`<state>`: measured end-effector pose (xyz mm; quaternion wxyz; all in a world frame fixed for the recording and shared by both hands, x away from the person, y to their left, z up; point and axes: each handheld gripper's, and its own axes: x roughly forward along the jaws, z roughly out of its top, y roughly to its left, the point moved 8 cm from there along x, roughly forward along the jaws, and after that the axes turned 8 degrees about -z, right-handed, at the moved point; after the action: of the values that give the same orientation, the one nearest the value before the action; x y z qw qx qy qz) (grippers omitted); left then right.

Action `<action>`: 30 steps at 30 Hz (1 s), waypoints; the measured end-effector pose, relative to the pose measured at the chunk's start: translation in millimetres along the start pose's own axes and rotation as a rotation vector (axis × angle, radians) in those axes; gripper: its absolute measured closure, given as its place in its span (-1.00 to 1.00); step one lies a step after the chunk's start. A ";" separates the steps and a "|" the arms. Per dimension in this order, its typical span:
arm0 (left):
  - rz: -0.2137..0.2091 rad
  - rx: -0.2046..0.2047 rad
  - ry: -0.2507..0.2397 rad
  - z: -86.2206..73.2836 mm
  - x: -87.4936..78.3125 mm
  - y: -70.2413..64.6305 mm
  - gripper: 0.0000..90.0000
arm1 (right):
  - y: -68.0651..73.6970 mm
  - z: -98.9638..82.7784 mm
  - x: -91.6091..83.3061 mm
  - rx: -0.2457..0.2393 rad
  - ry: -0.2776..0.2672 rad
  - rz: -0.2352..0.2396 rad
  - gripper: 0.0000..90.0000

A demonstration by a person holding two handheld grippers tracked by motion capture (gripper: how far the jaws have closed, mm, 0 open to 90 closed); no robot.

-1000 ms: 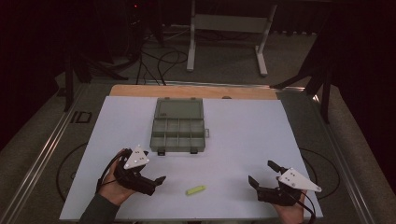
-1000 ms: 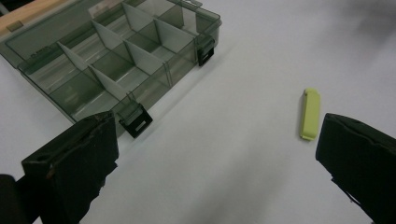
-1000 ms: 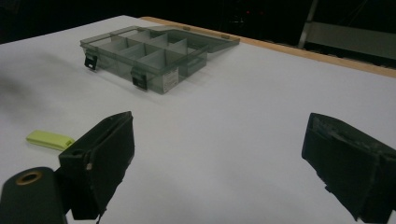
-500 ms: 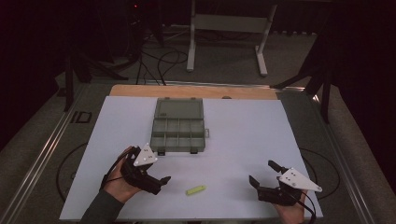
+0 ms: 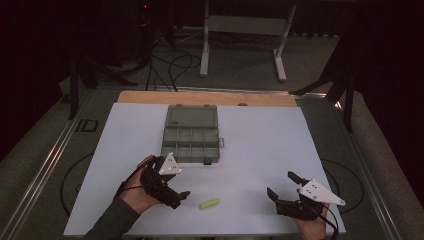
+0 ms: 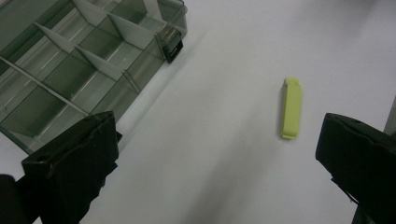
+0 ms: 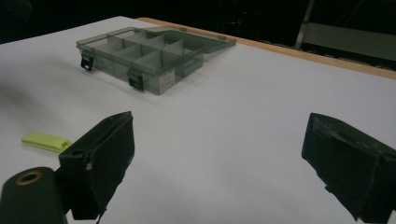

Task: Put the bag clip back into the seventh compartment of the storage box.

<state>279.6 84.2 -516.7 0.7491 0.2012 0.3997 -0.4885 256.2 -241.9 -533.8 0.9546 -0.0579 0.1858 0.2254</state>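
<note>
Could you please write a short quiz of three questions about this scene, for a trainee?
1. True or false: the yellow-green clip lies on the white table, outside the open compartment box.
2. Which gripper is nearer to the clip? A) the left gripper B) the right gripper C) both are equally near
3. Fill in the missing word: the fingers of the left gripper are ____, with nothing held between them.

Key:
1. True. The clip lies flat on the table between the two grippers, on the person's side of the box.
2. A.
3. Open. The right gripper is open and holds nothing as well.
</note>
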 end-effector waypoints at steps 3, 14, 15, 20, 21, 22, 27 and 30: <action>-0.004 0.003 0.015 2.8 3.6 -1.4 -1.00 | 0.1 -0.1 0.1 -0.001 0.002 -0.001 -0.80; -0.038 0.025 0.080 10.1 21.1 -8.3 -1.00 | 0.5 -0.5 0.8 -0.007 0.006 -0.006 -0.80; -0.038 0.025 0.080 10.1 21.1 -8.3 -1.00 | 0.5 -0.5 0.8 -0.007 0.006 -0.006 -0.80; -0.049 0.037 0.120 11.9 29.9 -10.9 -1.00 | 0.1 -0.5 0.8 -0.006 0.005 -0.007 -0.80; -0.050 0.042 0.133 13.3 34.2 -13.2 -1.00 | 0.1 -0.5 0.8 -0.006 0.005 -0.007 -0.80; -0.053 0.044 0.138 13.8 35.9 -14.6 -1.00 | -0.1 -0.5 0.7 -0.005 0.005 -0.008 -0.80; -0.053 0.043 0.158 15.7 43.3 -18.6 -1.00 | -0.7 -0.7 0.4 -0.005 0.004 -0.008 -0.80; -0.058 0.044 0.167 16.2 48.0 -20.6 -1.00 | -0.8 -0.6 0.4 -0.006 0.004 -0.010 -0.80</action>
<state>277.4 36.5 -543.4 0.6940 0.2460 0.4558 -0.5002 256.7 -242.6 -534.5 0.9552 -0.0623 0.1868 0.2210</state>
